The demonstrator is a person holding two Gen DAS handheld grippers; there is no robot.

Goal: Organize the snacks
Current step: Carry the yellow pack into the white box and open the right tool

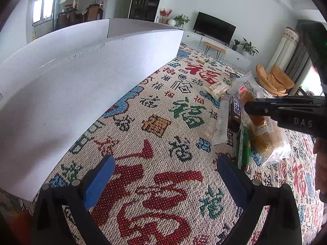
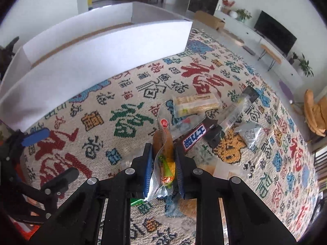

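Snacks lie in a little heap on a cloth [image 2: 126,110] with big red, green and blue letters all over it. The right gripper [image 2: 163,159] is closed on a clear bread bag [image 2: 164,153], with its blue pads [image 2: 148,169] pressing on both sides, and the bag with the brown bread in it hangs off the cloth. From the left camera the same bread bag [image 1: 263,134] shows at the right side, pinched by the black right gripper [image 1: 248,107]. Just beside it on the cloth lie a dark chocolate bar [image 2: 196,137], a long clear packet [image 2: 233,118], a pale cracker pack [image 2: 196,104] a bit farther back, and a small silver wrapper [image 2: 250,133] nearer the right edge of the cloth. A green packet [image 1: 244,151] lies under the bread bag. The left gripper [image 1: 163,175] is open, its two blue pads [image 1: 98,181] stand wide apart, and nothing is between them, only cloth. A big white box [image 2: 106,47] sits along the far left edge of the cloth, well apart from the snacks, and its inside is mostly hidden. Behind the cloth stand a TV [image 1: 214,29] on a low white cabinet [image 1: 233,51] and some green plants [image 1: 248,46]
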